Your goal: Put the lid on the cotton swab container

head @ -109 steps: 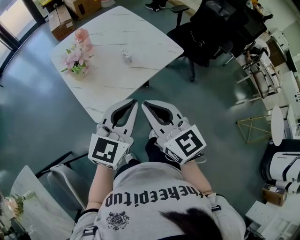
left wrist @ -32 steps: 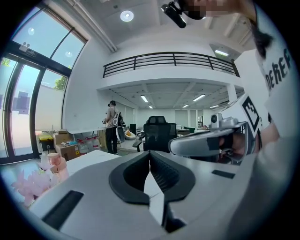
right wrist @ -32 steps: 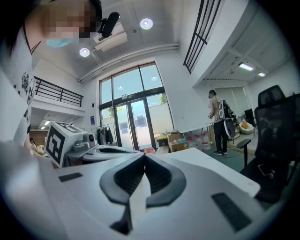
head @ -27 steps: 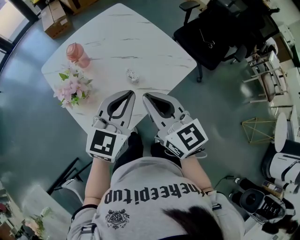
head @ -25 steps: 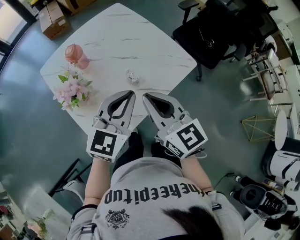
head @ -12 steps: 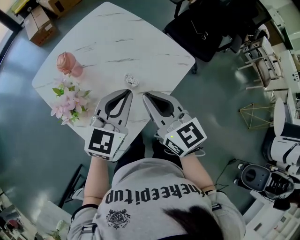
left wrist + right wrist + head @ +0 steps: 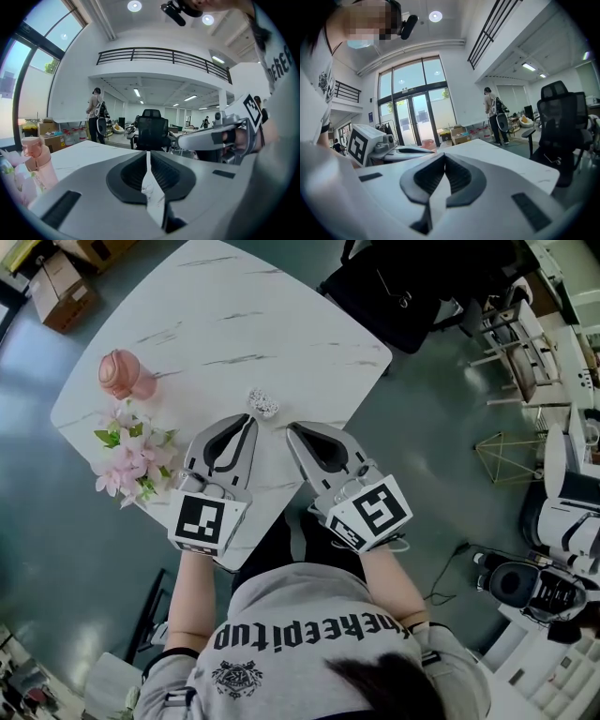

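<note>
The cotton swab container [image 7: 263, 404] is a small clear pot standing near the front edge of the white marble table [image 7: 234, 315]. I cannot make out a separate lid. My left gripper [image 7: 247, 416] is shut and empty, its tip just short of the container and a little to its left. My right gripper [image 7: 290, 426] is also shut and empty, with its tip to the container's right and nearer me. In the left gripper view the jaws [image 7: 148, 153] meet in a thin line. In the right gripper view the jaws [image 7: 444, 155] are closed the same way, over the table [image 7: 511, 161].
A pink bottle [image 7: 119, 374] and a bunch of pink flowers [image 7: 127, 451] stand on the table's left side. A black office chair [image 7: 403, 296] sits beyond the far right corner. Cardboard boxes [image 7: 58, 287] lie on the floor at far left. A person [image 7: 492, 115] stands in the distance.
Both grippers have come forward and lower over the table's near edge, still shut. The gap between their tips and the container has shrunk.
</note>
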`<state>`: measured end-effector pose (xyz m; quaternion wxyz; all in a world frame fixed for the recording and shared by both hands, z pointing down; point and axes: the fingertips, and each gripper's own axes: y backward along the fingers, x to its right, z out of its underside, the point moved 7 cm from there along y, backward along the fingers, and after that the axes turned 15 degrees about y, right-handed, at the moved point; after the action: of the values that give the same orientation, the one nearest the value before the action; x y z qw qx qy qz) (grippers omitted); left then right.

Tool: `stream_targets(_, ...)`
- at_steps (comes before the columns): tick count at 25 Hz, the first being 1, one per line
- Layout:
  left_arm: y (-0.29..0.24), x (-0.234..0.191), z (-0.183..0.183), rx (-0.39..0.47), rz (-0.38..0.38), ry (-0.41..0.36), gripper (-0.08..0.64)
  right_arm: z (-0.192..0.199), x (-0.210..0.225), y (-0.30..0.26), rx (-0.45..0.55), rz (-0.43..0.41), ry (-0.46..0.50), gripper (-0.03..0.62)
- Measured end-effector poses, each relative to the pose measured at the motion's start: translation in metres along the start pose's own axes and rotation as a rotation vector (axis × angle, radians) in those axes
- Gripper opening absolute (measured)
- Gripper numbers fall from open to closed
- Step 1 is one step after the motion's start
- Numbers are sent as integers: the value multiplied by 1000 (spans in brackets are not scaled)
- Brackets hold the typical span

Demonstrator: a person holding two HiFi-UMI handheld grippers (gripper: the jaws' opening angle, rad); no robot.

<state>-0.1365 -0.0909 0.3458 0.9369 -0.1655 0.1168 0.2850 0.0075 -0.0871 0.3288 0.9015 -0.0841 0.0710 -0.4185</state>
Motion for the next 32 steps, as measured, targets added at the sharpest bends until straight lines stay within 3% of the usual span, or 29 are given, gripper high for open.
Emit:
stream_targets(4, -11, -11, 12, -37, 18, 11, 121, 8, 3, -6, -14, 17, -9, 12)
stream_targets(10, -30, -21, 36, -84, 41, -45, 180, 22, 7, -12, -47, 38, -16, 12)
stream_targets(21, -60, -41, 77, -150, 41, -74, 322, 44, 11, -18, -95, 53, -40, 12)
stream_targets(32, -80, -51, 108, -184, 49, -79, 338, 57, 12, -21, -122, 52, -57, 12)
